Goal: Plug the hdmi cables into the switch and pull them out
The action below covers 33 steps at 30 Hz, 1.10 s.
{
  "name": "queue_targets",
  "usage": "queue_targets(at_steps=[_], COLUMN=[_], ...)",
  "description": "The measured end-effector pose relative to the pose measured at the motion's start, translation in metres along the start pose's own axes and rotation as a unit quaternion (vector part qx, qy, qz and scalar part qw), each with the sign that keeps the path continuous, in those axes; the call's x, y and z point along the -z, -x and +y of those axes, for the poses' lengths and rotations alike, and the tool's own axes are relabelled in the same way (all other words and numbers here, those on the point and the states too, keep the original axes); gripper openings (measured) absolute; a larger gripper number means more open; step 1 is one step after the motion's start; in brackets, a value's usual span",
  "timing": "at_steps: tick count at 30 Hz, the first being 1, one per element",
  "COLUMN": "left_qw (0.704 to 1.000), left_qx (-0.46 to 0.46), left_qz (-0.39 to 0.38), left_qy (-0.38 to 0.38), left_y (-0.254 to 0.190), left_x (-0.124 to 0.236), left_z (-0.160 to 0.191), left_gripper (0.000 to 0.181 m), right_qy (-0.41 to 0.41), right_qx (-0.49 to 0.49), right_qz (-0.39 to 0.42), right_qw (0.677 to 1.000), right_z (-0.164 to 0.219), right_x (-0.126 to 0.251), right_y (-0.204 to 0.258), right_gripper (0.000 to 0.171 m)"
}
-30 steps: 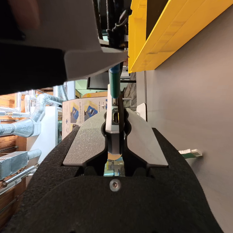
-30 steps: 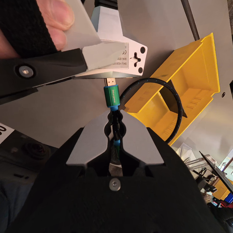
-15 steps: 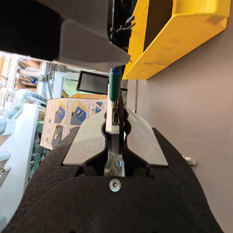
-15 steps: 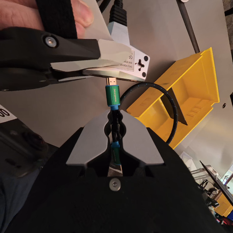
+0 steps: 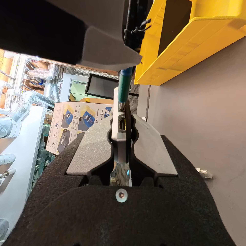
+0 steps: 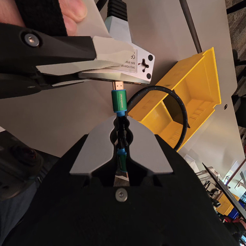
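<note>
Between your two tools: the flat white HDMI switch box [image 6: 134, 66] sits edge-on to the green metal-sleeved HDMI plug [image 6: 118, 101].
Left tongs [image 5: 121, 127]: you have them pressed onto the switch box [image 5: 118, 134], one grey pad on each flat face, holding it clear of the desk.
Right tongs [image 6: 120, 127]: you have them pinched on the black braided cable [image 6: 177, 105] just behind the green plug; the cable is doubled between the pads.
Plug: its gold tip [image 6: 118, 85] touches the port edge of the switch, with most of the gold shell exposed outside the box.
Plug from the left wrist view: the green sleeve [image 5: 124, 87] stands at the port next to the open numbered port [image 5: 122, 124] nearest the pads.
Cable: it loops out to the right in an arc over the yellow plastic bin [image 6: 186, 101] and comes back into the right tongs.
Second plug: a matching green plug [image 6: 121, 161] hangs in the gap behind the right pads.
Other lead: a thick black ribbed connector [image 6: 117, 10] is seated in the far end of the switch.
Desk: the plain grey desk [image 6: 59, 117] carries the yellow bin [image 5: 186, 43]; a small clear network plug [image 5: 204, 173] lies on it near the left tool.
Your hand: fingertips [image 6: 74, 12] rest on the left tool by a black strap.
</note>
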<state>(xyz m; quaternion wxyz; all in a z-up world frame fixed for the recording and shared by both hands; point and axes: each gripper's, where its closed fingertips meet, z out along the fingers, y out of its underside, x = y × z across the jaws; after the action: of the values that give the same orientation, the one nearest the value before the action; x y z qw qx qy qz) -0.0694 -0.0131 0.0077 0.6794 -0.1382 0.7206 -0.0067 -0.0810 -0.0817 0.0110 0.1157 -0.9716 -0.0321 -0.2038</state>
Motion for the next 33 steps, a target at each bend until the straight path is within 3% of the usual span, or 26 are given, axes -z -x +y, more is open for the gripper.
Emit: queue_targets(at_steps=[33], left_qw=[1.000], left_qx=[0.022], left_qz=[0.011], left_qy=[0.003], left_y=[0.0027], left_x=[-0.0005], left_z=[0.0031], left_gripper=[0.023], right_qy=[0.009], right_qx=[0.004], right_qz=[0.008], right_qw=[1.000], right_z=[0.0013], right_x=[0.0009], right_y=[0.0015], right_gripper=[0.007])
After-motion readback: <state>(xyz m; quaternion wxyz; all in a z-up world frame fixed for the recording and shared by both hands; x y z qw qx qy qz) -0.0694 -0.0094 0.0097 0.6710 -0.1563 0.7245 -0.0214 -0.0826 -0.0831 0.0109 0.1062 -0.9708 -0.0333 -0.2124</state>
